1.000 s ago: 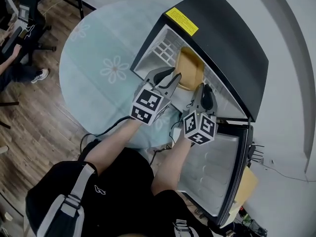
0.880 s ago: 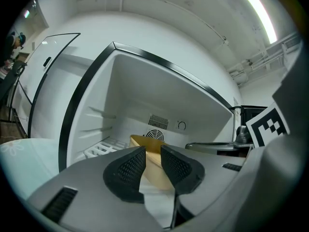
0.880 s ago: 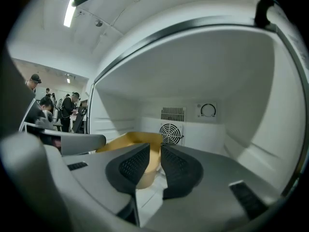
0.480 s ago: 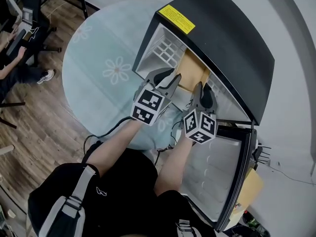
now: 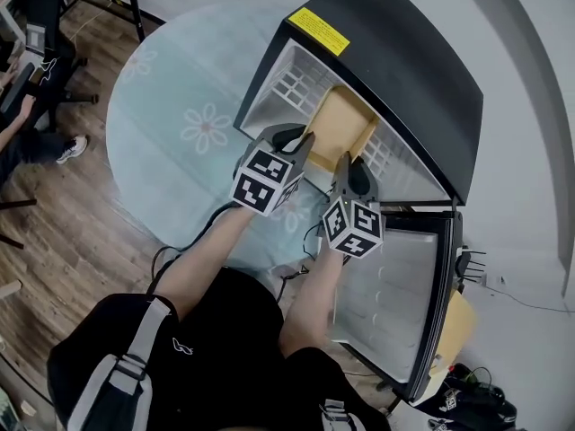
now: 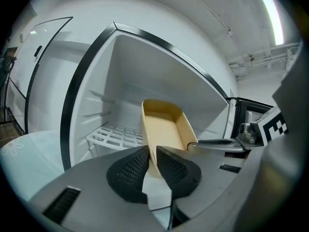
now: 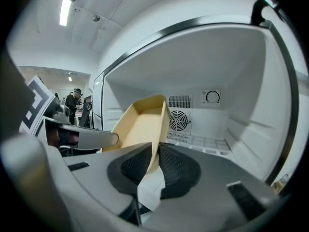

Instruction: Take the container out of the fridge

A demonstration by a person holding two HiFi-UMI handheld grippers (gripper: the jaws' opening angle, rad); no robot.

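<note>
Gripping the tan container by its thin side walls, I am clamping the left gripper and right gripper shut on them. It is sitting in the fridge mouth, upper centre of the head view, and is looking empty, light and perhaps slightly flexible.

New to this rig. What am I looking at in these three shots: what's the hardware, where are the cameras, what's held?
No robot here: a person holds a two-jaw tool in each hand, the left gripper and the right gripper. The marker cubes are part of them. The top-down picture comes from a camera on the person's head; the other two come from cameras riding on each gripper, looking along its jaws. In front stands a small black fridge with its door open, next to a round pale-blue flowered surface. Both grippers' jaws are closed on the rim of an empty tan container, which sits tilted in the fridge opening.
</note>
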